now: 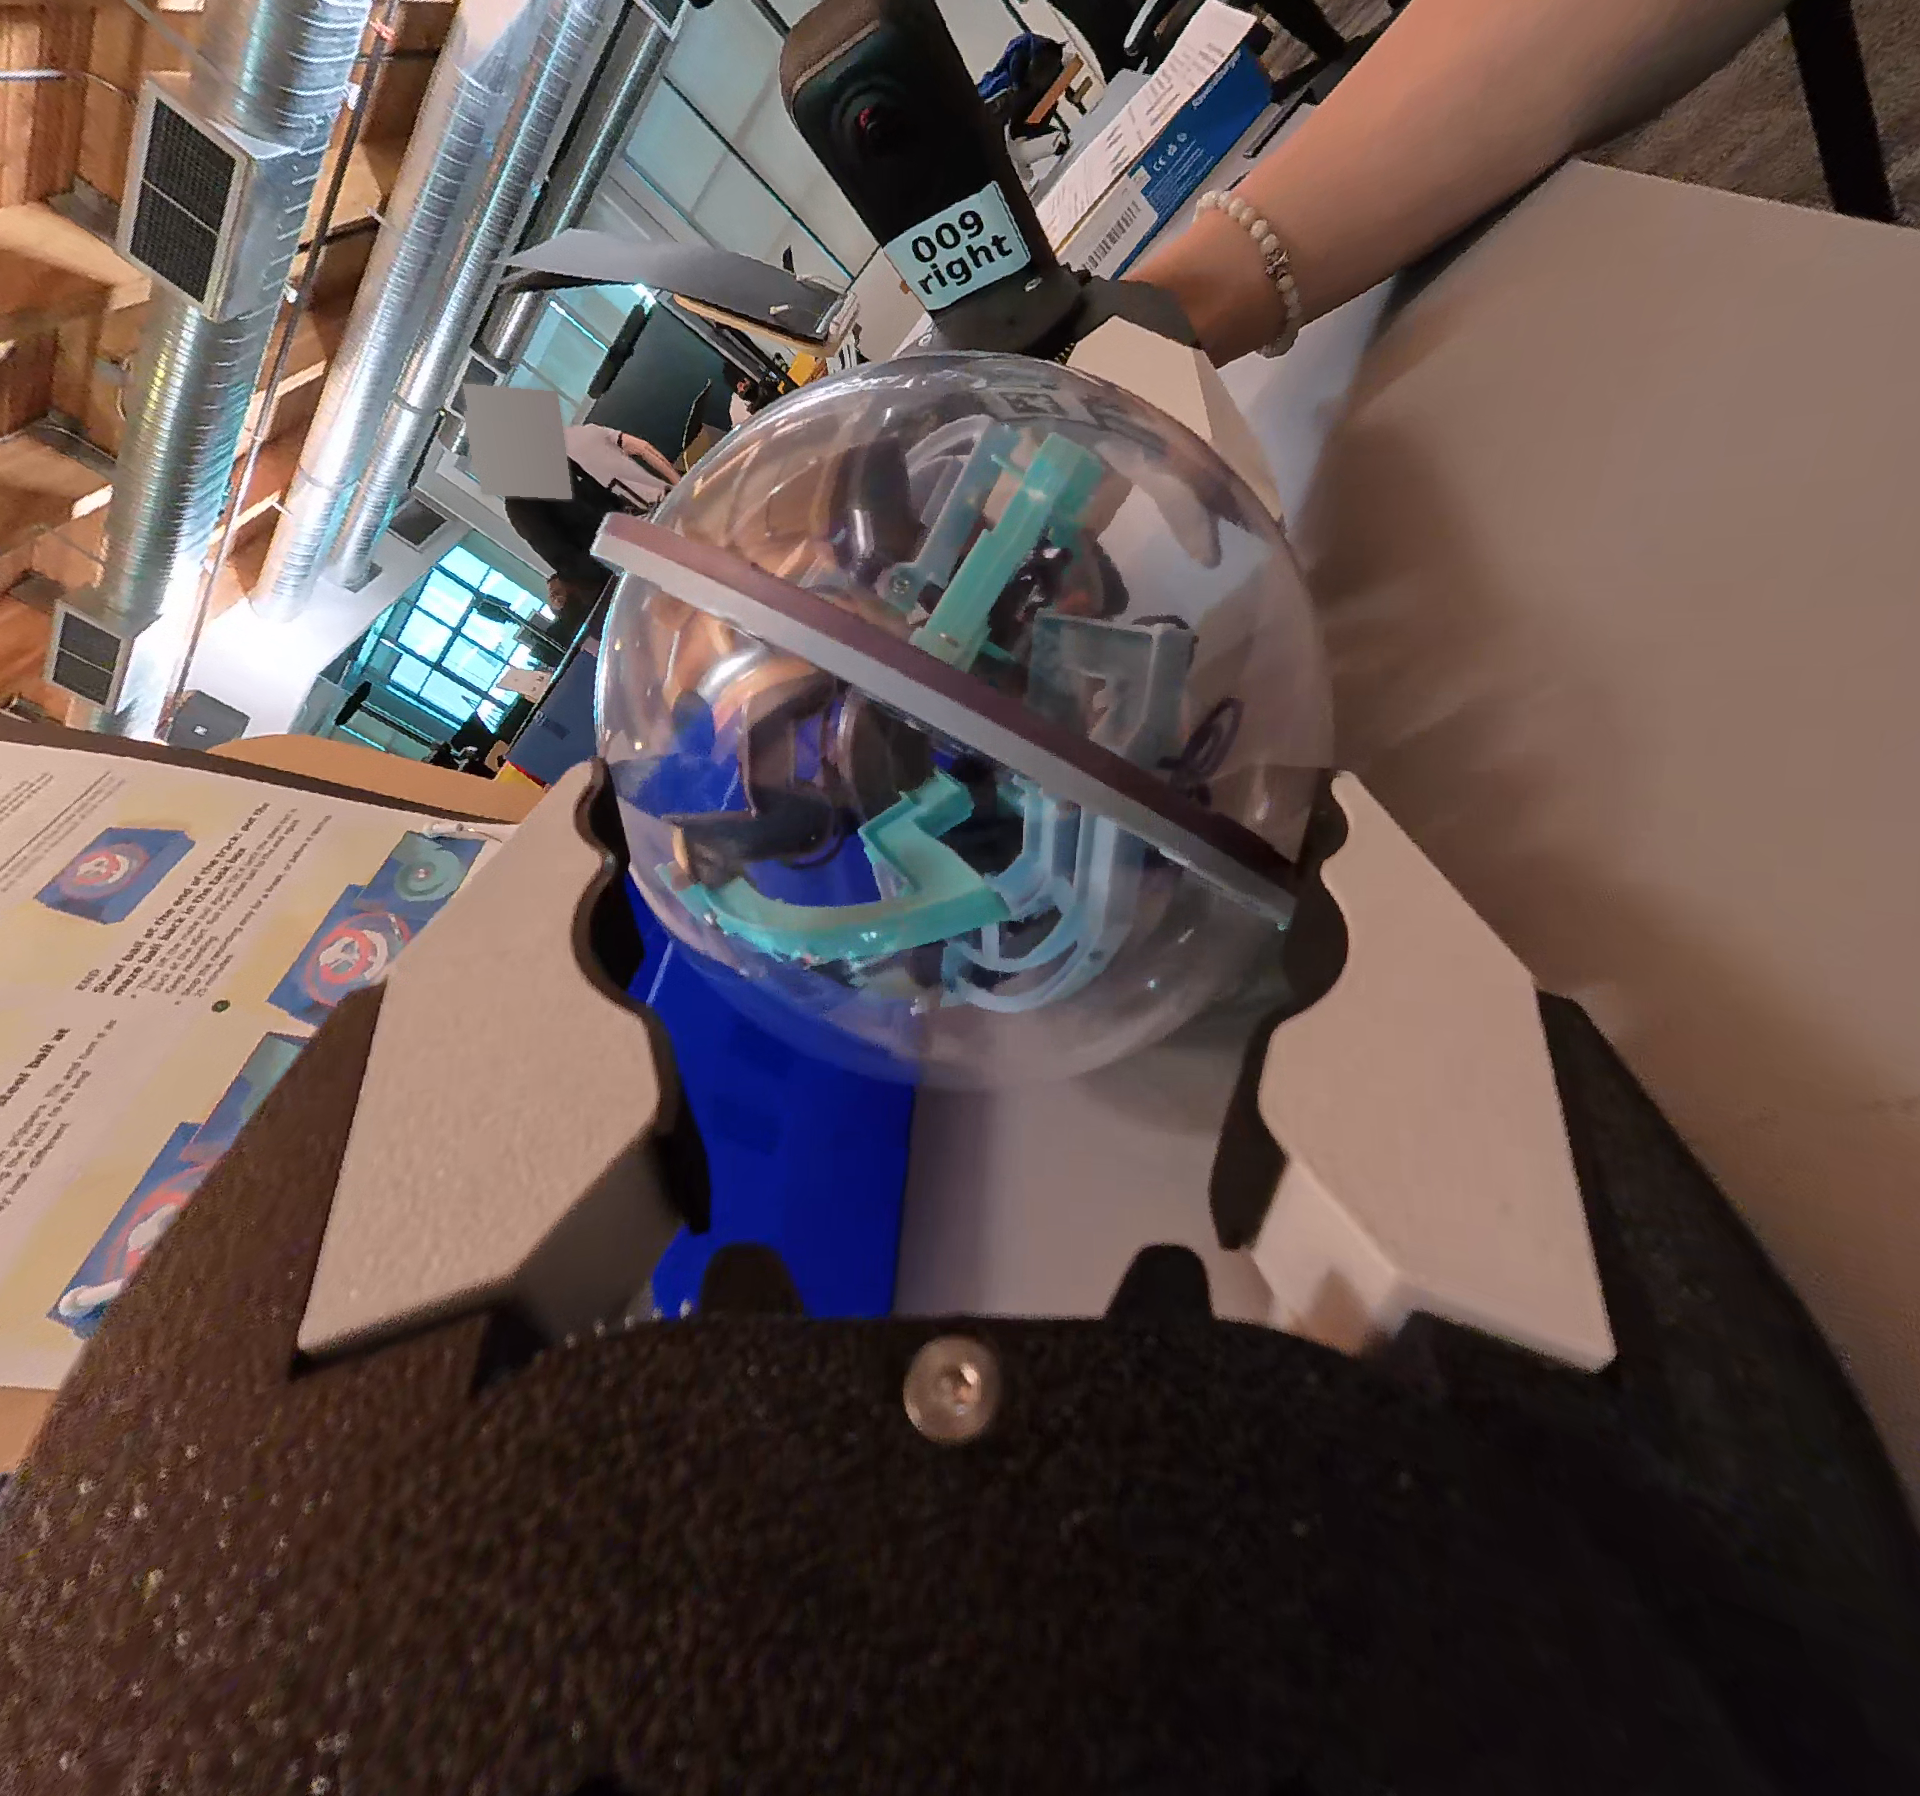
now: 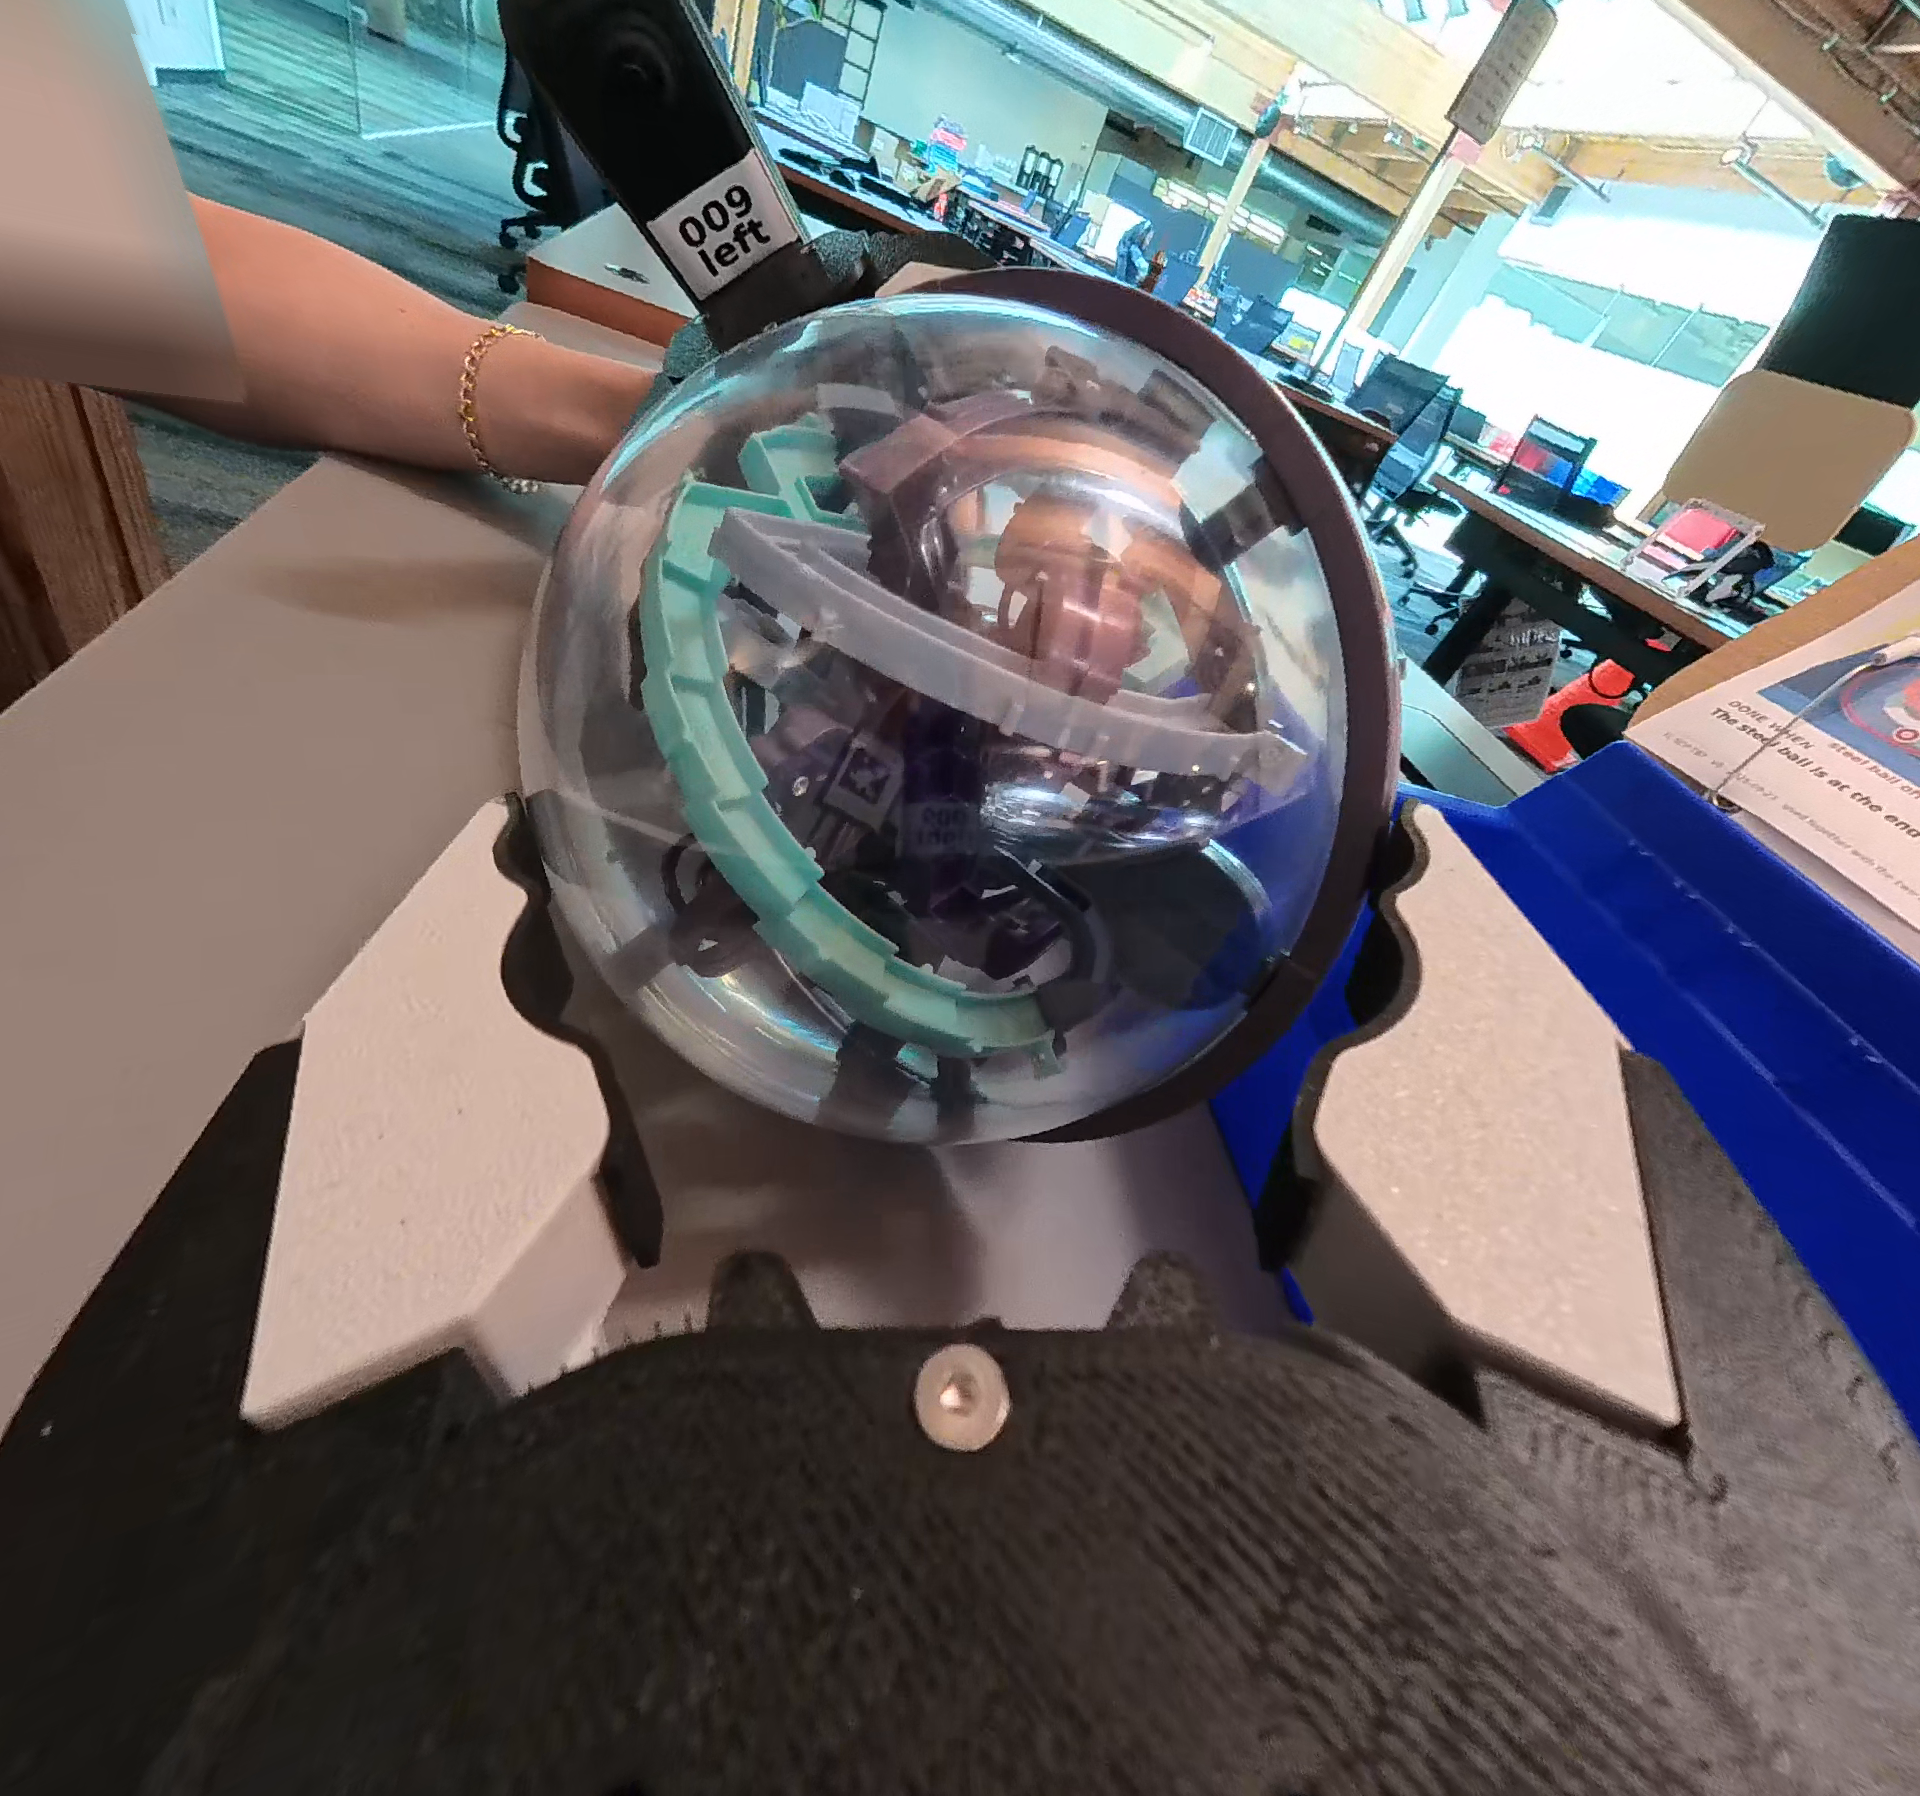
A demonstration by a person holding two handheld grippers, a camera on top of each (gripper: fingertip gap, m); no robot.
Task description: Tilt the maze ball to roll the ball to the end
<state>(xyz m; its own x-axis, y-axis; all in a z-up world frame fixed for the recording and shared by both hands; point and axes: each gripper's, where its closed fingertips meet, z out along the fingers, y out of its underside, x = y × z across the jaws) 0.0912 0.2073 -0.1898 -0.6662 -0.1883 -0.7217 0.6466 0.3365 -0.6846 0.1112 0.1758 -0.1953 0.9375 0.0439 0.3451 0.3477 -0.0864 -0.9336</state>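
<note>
The maze ball (image 1: 961, 718) is a clear plastic sphere with a dark equator ring and teal, grey and purple tracks inside. It is held in the air between both grippers. My left gripper (image 1: 961, 811) is shut on it, one finger on each side. My right gripper (image 2: 951, 842) is shut on it from the opposite side. The maze ball (image 2: 935, 707) fills the middle of the right wrist view, with its ring tilted to the right. I cannot pick out the small steel ball inside. Each view shows the other gripper's camera behind the sphere.
A blue bin (image 2: 1683, 967) lies under and beside the ball, also in the left wrist view (image 1: 769, 1123). Printed instruction sheets (image 1: 156, 915) lie by it. The white table (image 2: 208, 707) is below. A person's forearms with bracelets (image 1: 1278, 260) hold the grippers.
</note>
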